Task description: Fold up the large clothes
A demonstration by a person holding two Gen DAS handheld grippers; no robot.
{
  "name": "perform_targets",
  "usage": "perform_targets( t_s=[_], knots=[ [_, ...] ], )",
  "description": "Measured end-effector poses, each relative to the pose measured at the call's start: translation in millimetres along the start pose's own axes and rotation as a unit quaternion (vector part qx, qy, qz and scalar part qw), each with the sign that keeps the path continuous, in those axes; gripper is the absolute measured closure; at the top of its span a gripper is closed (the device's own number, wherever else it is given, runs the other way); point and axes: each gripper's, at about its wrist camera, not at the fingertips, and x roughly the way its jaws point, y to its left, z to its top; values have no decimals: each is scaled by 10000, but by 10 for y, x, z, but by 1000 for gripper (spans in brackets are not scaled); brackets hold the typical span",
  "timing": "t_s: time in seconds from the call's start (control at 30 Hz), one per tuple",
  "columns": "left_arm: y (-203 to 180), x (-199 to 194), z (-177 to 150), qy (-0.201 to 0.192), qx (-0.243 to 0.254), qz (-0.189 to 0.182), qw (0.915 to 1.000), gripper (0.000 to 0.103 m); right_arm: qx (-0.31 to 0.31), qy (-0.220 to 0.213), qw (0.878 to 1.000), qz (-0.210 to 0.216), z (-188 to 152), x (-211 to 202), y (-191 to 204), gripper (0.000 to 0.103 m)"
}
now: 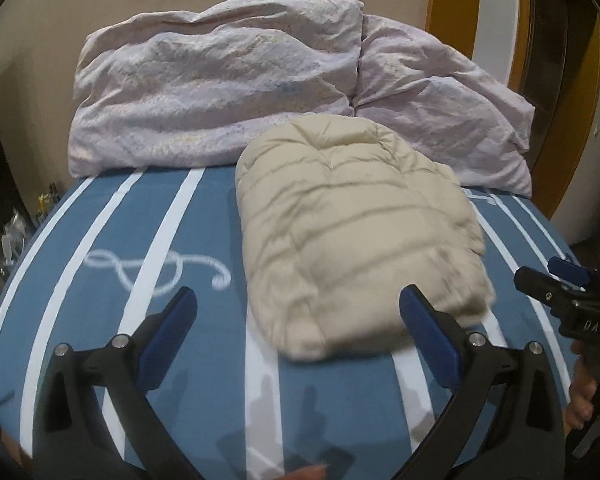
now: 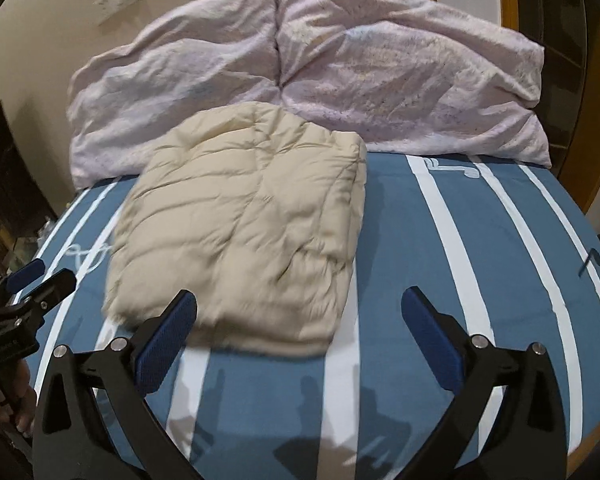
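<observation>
The cream puffer jacket (image 1: 356, 236) lies folded into a compact bundle on the blue striped bedsheet (image 1: 204, 216), its far end against the rumpled lilac duvet (image 1: 220, 92) heaped by the wall. We see the left gripper (image 1: 298, 312) with its jaws spread wide and nothing between them, its right pad just in front of the jacket's near edge. The right gripper (image 2: 300, 312) is likewise fully apart and empty, held above the sheet at the jacket's near right corner. Nothing blocks either one.
</observation>
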Motion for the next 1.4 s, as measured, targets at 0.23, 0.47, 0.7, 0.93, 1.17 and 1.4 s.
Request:
perform_targets(
  t_s=[0.23,0.47,0.7,0.93,1.17,1.4],
  knots=[
    [8,-336,-314,70,-156,14,9999,2,18,-16,10000,74,-278,-250,28,1],
    [12,-496,-493,108,-243,-70,9996,2,167,110,9995,237,-459,-386,-15,1],
    [-51,-566,-592,193,-249,-194,9993,2,62,105,9993,358,-524,-559,35,1],
    [-93,-657,-638,216,-230,-316,9990,2,-29,126,9988,475,-562,-661,104,1],
    [-122,-734,-659,183,-221,-365,9989,2,-74,176,9984,535,-594,-701,135,1],
    [-144,-748,-682,231,-242,-453,9984,2,-71,200,9978,626,-617,-733,140,1]
  ],
)
